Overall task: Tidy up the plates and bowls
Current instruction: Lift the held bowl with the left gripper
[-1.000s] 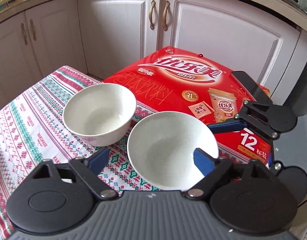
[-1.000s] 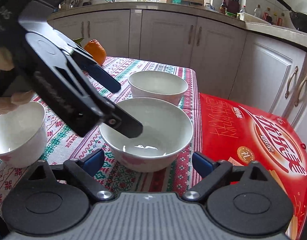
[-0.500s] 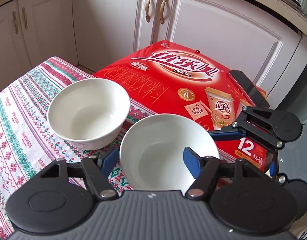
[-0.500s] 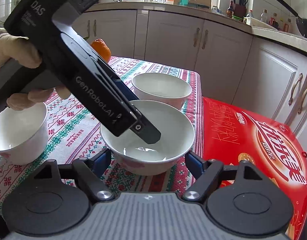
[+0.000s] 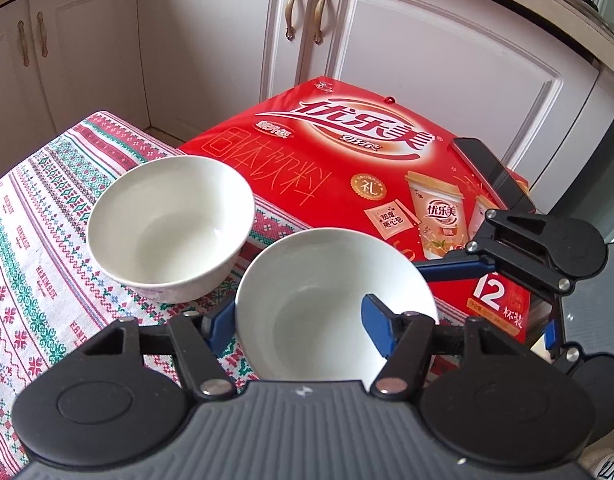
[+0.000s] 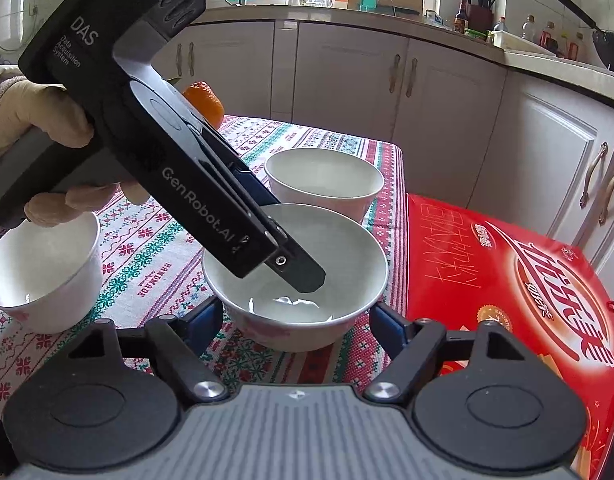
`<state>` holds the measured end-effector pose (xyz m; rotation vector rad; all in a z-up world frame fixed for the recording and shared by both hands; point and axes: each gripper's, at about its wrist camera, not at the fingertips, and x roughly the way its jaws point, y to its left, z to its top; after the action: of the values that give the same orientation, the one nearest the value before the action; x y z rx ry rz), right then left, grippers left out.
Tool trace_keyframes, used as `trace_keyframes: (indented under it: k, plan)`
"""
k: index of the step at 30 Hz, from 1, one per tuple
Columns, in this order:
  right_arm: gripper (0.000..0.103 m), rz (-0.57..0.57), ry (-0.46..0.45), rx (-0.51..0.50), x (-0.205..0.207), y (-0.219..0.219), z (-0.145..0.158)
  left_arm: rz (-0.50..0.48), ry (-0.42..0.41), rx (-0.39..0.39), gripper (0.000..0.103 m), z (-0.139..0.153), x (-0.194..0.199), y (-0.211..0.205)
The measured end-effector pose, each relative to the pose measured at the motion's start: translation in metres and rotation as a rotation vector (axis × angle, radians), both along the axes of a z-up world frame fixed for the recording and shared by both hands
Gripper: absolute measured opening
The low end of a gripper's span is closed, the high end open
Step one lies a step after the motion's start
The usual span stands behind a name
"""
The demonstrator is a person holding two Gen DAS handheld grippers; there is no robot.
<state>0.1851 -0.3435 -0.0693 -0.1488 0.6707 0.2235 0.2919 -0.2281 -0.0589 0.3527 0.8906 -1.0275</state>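
Left wrist view first: the left gripper (image 5: 295, 320) has its fingers closing, one outside the left wall of the near bowl (image 5: 319, 276) and the other down inside it, so the wall stands between them with a gap still showing. Beyond the left finger sits the far bowl (image 5: 167, 224), upright and empty, on the tablecloth (image 5: 39, 240) that covers the desk (image 5: 107, 128). The cloth's bands carry the word "HANDMADE". Past the right finger lies the red box (image 5: 347, 152), printed with "优乐美", "固体饮料", a round "礼" seal and "12 杯装" near its corner. Over to the right wrist view: the right gripper (image 6: 295, 320) has its fingers clamped on the near bowl, one blue pad against each side of the lower wall. The left gripper comes in from the upper left, held by a hand (image 6: 47, 116). Its body reads "DAS Data Acquisition System" and "GenRobot.AI", and its dark finger dips into the bowl. Straight ahead of the fingers is the far bowl, just behind the near one. Off to the left of them a third bowl (image 6: 39, 272) stands apart. A tangerine (image 6: 205, 102) peeks out behind the left gripper.
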Motion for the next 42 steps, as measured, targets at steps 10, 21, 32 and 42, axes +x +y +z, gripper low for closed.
trace_keyframes:
  k: [10,21,32,42]
  plan:
    - [0.084,0.007,0.001,-0.005,0.002,0.001,-0.002,-0.014,0.007,0.000,0.065,0.001,0.000,0.002]
    - [0.084,0.003,0.007,0.008,-0.001,0.002,0.004,-0.017,0.006,-0.009,0.065,0.007,-0.005,0.005]
    - [0.084,0.047,-0.004,0.012,-0.021,0.015,0.032,0.026,-0.025,-0.033,0.065,0.033,-0.032,0.030]
    - [0.085,0.123,-0.030,0.019,-0.042,0.044,0.055,0.096,-0.069,-0.059,0.065,0.059,-0.064,0.070]
